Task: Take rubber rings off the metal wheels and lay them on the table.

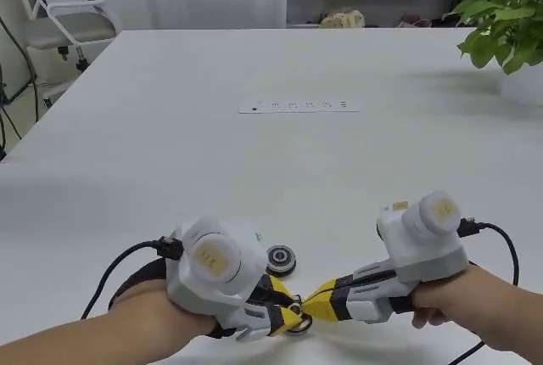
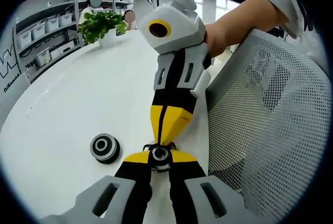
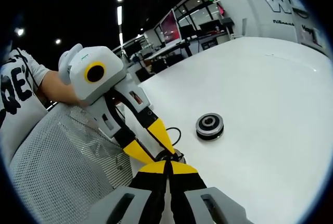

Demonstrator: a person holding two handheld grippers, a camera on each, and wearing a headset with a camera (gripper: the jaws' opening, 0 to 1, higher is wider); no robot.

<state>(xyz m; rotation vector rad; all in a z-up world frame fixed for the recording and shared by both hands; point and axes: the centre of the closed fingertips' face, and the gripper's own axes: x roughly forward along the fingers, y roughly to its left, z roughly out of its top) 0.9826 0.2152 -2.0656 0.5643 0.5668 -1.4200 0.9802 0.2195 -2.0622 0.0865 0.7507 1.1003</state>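
Left hand and right hand are holding low at the near edge of the table, wrists turning inward so the tools are pointing tip to tip.
Left gripper – jaws clamping a small metal wheel from both sides.
Right gripper – jaws pressing together, tips touching that wheel's rim; whether they are pinching its rubber ring cannot be told.
Second wheel is lying flat just beyond the left gripper.
Power strip is sitting mid-table.
Plant is standing at the far right corner.
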